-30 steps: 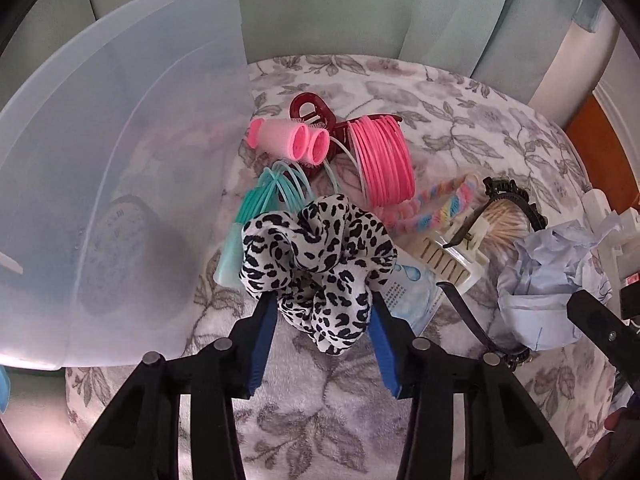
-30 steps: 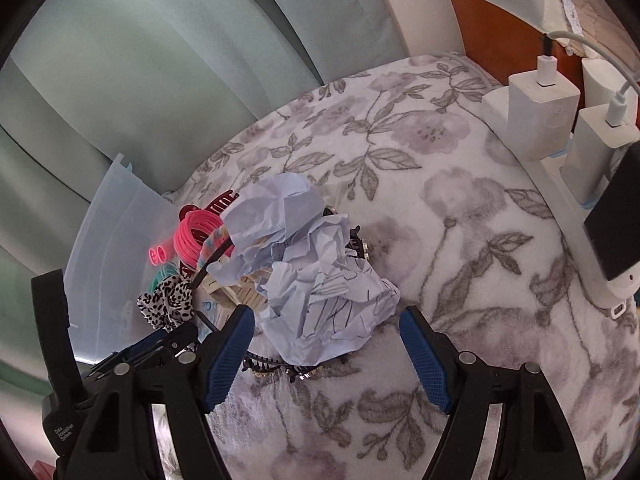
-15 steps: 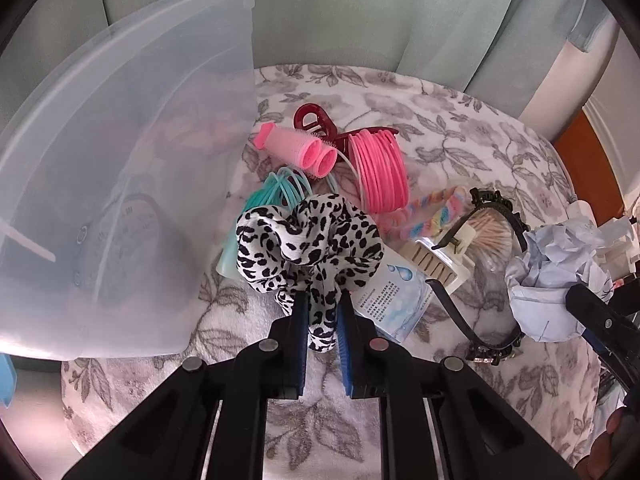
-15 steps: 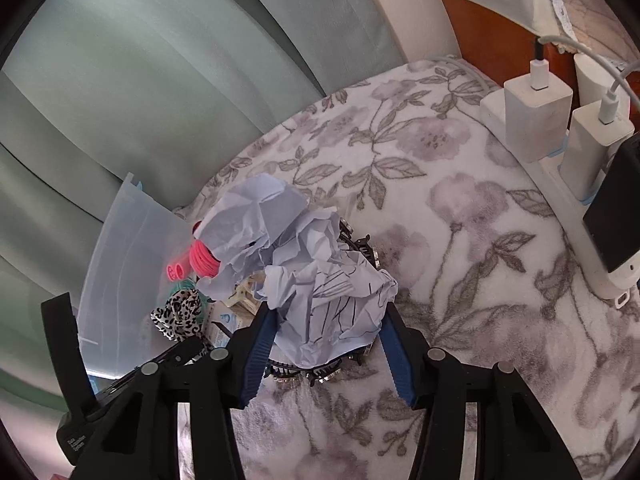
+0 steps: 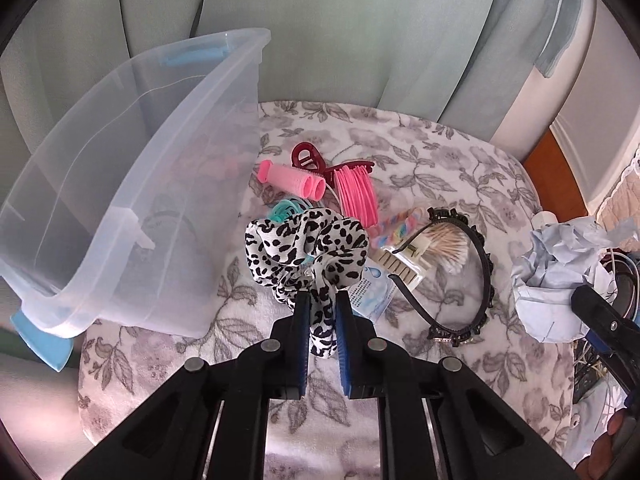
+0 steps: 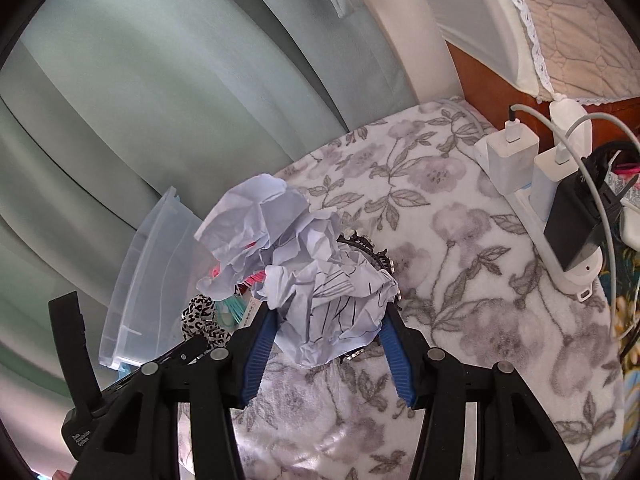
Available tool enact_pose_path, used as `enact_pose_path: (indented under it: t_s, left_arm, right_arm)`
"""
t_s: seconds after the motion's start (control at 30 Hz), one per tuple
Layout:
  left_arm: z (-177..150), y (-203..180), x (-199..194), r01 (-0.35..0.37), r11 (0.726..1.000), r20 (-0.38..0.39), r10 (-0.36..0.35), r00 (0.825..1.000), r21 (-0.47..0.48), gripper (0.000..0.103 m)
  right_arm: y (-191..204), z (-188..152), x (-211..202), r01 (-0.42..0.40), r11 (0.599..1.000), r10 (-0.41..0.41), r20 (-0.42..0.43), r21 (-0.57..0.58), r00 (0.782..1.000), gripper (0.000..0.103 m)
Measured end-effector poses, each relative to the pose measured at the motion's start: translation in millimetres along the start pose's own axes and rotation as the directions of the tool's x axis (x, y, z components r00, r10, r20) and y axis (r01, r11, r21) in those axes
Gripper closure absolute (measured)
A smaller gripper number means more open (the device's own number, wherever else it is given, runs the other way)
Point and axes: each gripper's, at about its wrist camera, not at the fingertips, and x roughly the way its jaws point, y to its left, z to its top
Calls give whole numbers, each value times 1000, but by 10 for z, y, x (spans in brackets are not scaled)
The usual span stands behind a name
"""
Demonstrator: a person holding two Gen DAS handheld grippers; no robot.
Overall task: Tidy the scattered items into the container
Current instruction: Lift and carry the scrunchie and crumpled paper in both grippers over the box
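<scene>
Above floral cloth [image 5: 420, 168]: left gripper [image 5: 322, 306] pinching leopard scrunchie [image 5: 308, 244]; right gripper [image 6: 326, 326] clamping crumpled paper [image 6: 320, 288]; both raised, likely to clear the container [image 5: 132, 184] rim.

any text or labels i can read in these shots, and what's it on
No text can be read with certainty.
White lettering on the left gripper body, seen at the lower left of the right wrist view: too small and skewed to read.
Blue print on the white sachet under the leopard-print scrunchie: too small.
Pen lines on the crumpled paper: scribbles, not words.
</scene>
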Motion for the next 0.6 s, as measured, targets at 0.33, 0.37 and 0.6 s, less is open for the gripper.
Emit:
enact_pose_path:
  t_s: [0.33, 0.37, 0.6]
  left_arm:
    - [54, 10, -373, 49, 999, 47, -49, 998, -1, 91]
    - [63, 9, -419, 54, 999, 56, -54, 997, 1, 91]
    - [117, 14, -729, 84, 996, 124, -84, 989, 8, 91]
  right_arm:
    - [145, 30, -345, -31, 999, 32, 54, -22, 998, 48]
    - [163, 34, -368, -35, 999, 37, 56, -26, 998, 48]
    - [335, 32, -543, -57, 996, 63, 87, -67, 994, 48]
